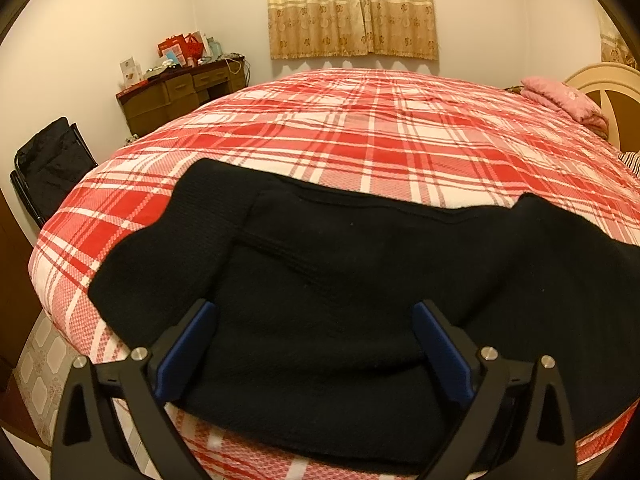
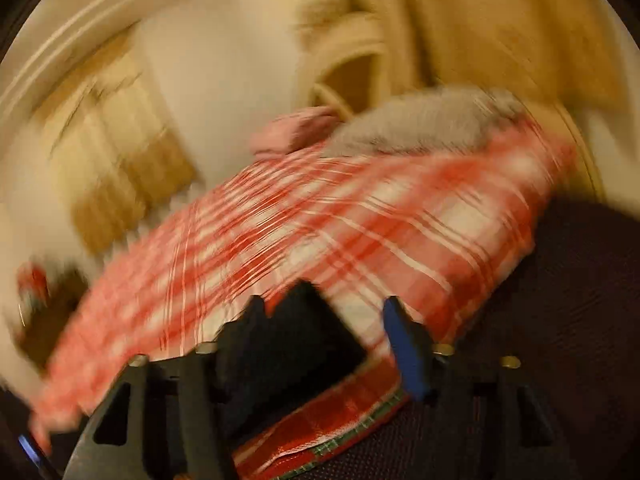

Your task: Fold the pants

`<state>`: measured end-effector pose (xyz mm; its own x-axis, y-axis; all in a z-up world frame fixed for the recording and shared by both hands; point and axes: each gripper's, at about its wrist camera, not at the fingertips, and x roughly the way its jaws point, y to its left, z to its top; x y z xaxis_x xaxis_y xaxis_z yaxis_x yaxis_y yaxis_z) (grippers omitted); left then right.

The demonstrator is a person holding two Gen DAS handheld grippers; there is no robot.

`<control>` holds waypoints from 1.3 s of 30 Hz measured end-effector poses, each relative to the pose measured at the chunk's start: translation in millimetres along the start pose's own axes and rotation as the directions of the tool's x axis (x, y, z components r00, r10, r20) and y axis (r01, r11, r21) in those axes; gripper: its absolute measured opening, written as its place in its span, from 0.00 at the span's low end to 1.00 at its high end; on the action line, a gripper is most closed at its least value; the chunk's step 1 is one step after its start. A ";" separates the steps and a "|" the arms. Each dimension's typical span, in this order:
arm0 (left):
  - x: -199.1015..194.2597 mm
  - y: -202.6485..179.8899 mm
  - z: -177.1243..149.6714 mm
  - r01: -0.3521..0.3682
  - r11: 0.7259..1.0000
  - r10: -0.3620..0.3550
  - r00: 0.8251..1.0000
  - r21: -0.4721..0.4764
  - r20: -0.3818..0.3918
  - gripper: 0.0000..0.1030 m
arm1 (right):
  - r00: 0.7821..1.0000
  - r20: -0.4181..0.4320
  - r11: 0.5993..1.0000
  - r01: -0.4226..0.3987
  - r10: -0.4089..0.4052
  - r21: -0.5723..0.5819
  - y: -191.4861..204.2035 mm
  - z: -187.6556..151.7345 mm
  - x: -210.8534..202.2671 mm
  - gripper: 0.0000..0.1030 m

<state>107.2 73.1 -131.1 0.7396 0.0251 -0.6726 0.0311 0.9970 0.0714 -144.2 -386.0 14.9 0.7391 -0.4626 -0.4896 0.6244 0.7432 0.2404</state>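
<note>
Between the left fingers: black cloth of the pants (image 1: pixel 360 280) is seen lying flat on the bed (image 1: pixel 400 140), filling the space ahead of the left hand-held gripper (image 1: pixel 316 320).
Left hand-held gripper: its jaws are held wide apart; the pants lie under and between them, and no pinch on the cloth is seen.
Right hand-held gripper (image 2: pixel 324 308): its jaws are set partly apart; a dark shape lies between them, but the frame is too blurred for a hold to be told. No pad is seen pressing on cloth.
Long axis of the pants: it is judged to run crosswise to the left hand-held gripper, from its far left round to its far right, with the near hem just below the fingertips.
Pants from the right hand-held gripper: dark fabric is seen at its lower right and beneath it, while plaid bedding lies ahead.
Nearer hand: the left is judged nearer to the bulk of the pants.
Coming move: a pinch on the near edge, then a carry across the long axis, is judged to be called for.
Count: one pair of pants, one bed, two hand-held grippers.
</note>
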 end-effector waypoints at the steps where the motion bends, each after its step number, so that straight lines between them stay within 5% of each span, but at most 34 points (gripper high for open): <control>1: 0.0 0.4 0.2 0.000 1.000 0.000 1.000 -0.003 -0.003 0.98 | 0.999 -0.018 0.999 -0.041 0.040 -0.024 10.5 2.1 5.5 0.24; 4: 0.5 0.7 1.2 -0.003 1.000 0.003 1.000 -0.006 -0.010 0.99 | 0.991 -0.083 0.991 -0.114 0.108 -0.065 31.4 -1.4 32.3 0.24; 8: 1.2 0.7 2.1 -0.002 1.000 0.002 1.000 -0.007 -0.011 0.99 | 0.965 -0.257 0.998 -0.064 0.058 -0.014 9.9 -34.3 82.6 0.24; 11: 1.1 0.4 0.9 -0.004 1.000 0.004 1.000 -0.002 -0.005 0.99 | 0.968 -0.211 0.991 -0.128 0.133 0.038 -4.1 -42.6 68.2 0.21; 14: 1.5 -0.8 1.9 -0.009 1.000 0.009 1.000 -0.005 -0.007 1.00 | 0.972 -0.201 0.992 -0.113 0.122 0.057 -4.6 -29.7 61.3 0.22; 17: -4.0 1.1 4.6 -0.002 1.000 0.002 1.000 -0.031 -0.006 0.99 | 0.985 -0.072 0.987 -0.159 0.159 0.012 -0.1 -3.3 44.6 0.22; 20: -13.5 2.5 8.8 0.039 0.997 -0.039 0.999 -0.065 0.001 0.99 | 0.989 -0.125 0.994 -0.090 0.083 -0.053 10.9 9.3 74.8 0.22; 23: -20.6 -2.8 11.3 0.057 0.997 -0.056 0.998 -0.058 0.013 0.99 | 0.965 -0.264 0.991 -0.028 -0.007 -0.129 12.4 -2.3 127.2 0.22; 26: -19.9 -7.5 8.7 0.045 0.999 -0.045 0.999 -0.030 0.004 0.99 | 0.978 -0.205 0.985 -0.002 -0.035 -0.174 12.2 3.5 141.3 0.20; 29: -14.4 -2.4 4.3 0.030 0.999 -0.031 0.999 -0.042 -0.028 0.99 | 0.981 -0.195 0.995 0.003 -0.023 -0.102 5.8 13.6 132.0 0.20; 33: -19.4 10.2 1.7 0.027 0.997 -0.027 1.000 -0.070 -0.001 0.99 | 0.988 -0.103 0.988 -0.123 0.113 -0.098 10.1 9.3 82.0 0.22; 39: -25.3 5.1 -1.7 0.029 0.999 -0.028 0.999 -0.039 0.022 0.99 | 0.965 -0.253 0.944 -0.147 0.070 -0.297 24.7 -58.5 64.2 0.23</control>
<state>87.5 77.7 -115.1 0.7532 -0.0043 -0.6578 0.0264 0.9994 0.0236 -96.1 -369.1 -59.6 0.6931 -0.2719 -0.6676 0.4058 0.9126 0.0497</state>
